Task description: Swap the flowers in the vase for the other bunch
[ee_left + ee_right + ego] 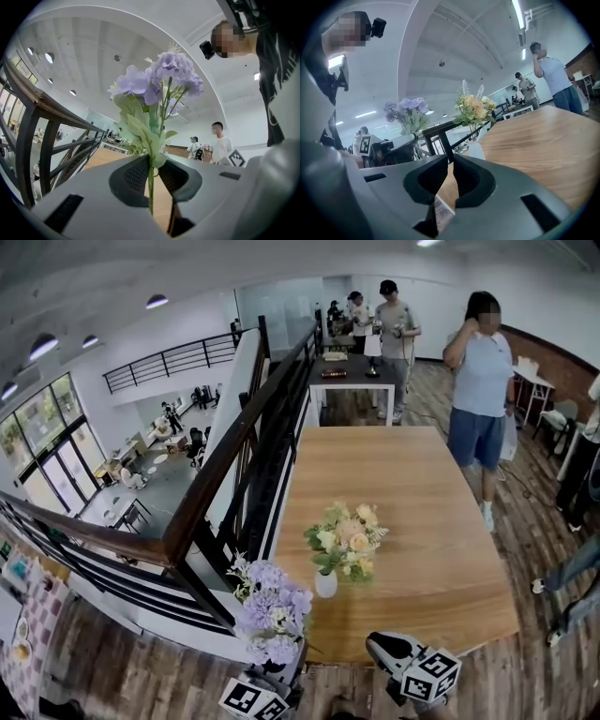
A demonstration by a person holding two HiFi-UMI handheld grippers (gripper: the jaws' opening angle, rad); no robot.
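Note:
A white vase [325, 584] with a yellow and cream bunch [347, 538] stands near the front edge of the wooden table [422, 521]. My left gripper [267, 681] is off the table's front left corner and shut on the green stem [151, 187] of a purple bunch [272, 610], which stands upright above it. In the left gripper view the purple blooms [159, 79] rise over the jaws [151, 176]. My right gripper [377, 645] is at the table's front edge, right of the vase, shut with nothing in it [451, 161]. Its view shows the vase [476, 150], the yellow bunch [474, 108] and the purple bunch [408, 110].
A dark railing [234, 456] runs along the table's left side above a drop to a lower floor. A person [480, 381] stands by the table's far right corner. More people stand at a second table [361, 376] behind it.

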